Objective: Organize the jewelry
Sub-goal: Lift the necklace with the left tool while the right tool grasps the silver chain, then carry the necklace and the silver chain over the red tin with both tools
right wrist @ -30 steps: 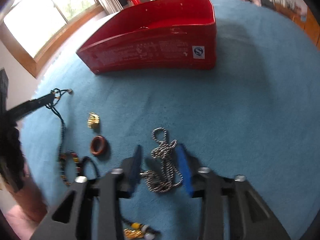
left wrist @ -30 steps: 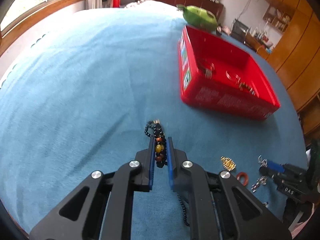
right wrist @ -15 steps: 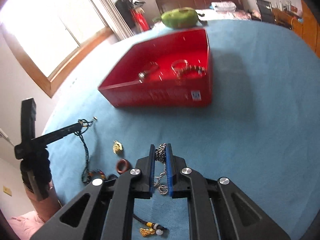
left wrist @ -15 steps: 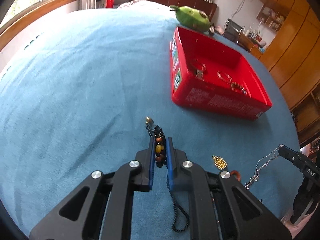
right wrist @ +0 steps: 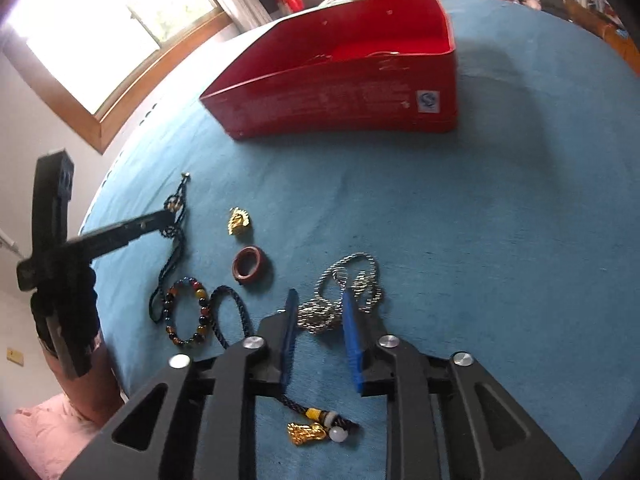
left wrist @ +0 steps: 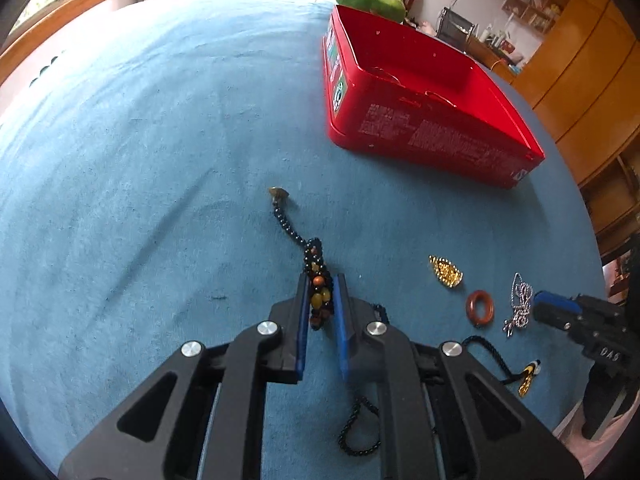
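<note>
Left tool (left wrist: 320, 292) clamps beaded strand (left wrist: 316, 280); right tool (right wrist: 318, 308) opening around silver chain (right wrist: 348, 292), box (right wrist: 340, 88) contents hidden

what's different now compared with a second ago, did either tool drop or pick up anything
The right tool had lifted the silver chain half a second ago; now the chain lies on the blue cloth again and the jaws are opening around it. The left tool stays shut on the beaded necklace. Red box, gold pendant and brown ring are unmoved.
</note>
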The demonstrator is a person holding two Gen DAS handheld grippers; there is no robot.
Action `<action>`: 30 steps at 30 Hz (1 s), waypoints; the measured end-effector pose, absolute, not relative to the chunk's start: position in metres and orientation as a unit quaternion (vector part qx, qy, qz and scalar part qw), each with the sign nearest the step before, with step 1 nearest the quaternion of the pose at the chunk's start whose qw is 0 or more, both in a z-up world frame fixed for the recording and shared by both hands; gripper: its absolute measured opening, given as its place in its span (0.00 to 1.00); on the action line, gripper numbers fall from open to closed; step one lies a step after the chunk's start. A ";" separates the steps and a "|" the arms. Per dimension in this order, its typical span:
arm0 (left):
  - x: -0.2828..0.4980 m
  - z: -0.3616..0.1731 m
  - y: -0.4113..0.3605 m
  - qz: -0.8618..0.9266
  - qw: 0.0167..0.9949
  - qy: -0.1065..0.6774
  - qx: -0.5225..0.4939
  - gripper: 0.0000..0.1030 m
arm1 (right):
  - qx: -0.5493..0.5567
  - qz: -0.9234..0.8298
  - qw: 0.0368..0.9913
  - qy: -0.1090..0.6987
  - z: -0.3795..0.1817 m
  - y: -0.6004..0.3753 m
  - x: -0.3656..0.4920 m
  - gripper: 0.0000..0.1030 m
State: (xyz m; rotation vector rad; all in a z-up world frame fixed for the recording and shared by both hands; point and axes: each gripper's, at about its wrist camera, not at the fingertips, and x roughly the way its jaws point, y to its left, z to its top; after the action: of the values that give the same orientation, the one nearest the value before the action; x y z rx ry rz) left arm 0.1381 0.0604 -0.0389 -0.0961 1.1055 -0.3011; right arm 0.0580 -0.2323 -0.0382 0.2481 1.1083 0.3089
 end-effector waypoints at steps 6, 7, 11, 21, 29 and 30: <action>0.136 -0.042 0.057 -0.140 0.840 0.523 -0.031 0.30 | 0.103 0.157 0.819 0.542 -0.054 -0.224 0.056 0.54; 0.137 -0.044 0.056 -0.141 0.839 0.525 -0.028 0.30 | 0.092 0.153 0.822 0.540 -0.056 -0.218 0.057 0.55; 0.138 -0.047 0.051 -0.139 0.837 0.528 -0.024 0.31 | 0.056 0.142 0.831 0.535 -0.053 -0.208 0.054 0.53; 0.138 -0.048 0.039 -0.133 0.840 0.525 -0.015 0.15 | 0.057 0.150 0.837 0.523 -0.055 -0.207 0.052 0.14; 0.138 -0.033 0.051 -0.155 0.845 0.508 -0.057 0.07 | 0.138 0.188 0.840 0.489 -0.032 -0.239 0.051 0.11; 0.137 -0.029 0.052 -0.156 0.848 0.504 -0.059 0.07 | 0.143 0.190 0.842 0.483 -0.027 -0.243 0.051 0.11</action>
State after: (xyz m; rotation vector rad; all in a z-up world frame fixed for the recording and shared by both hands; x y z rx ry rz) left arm 0.1371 0.0520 -0.0290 -0.1242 1.0619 -0.3285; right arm 0.0505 -0.2427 -0.0265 0.3025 1.0206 0.4023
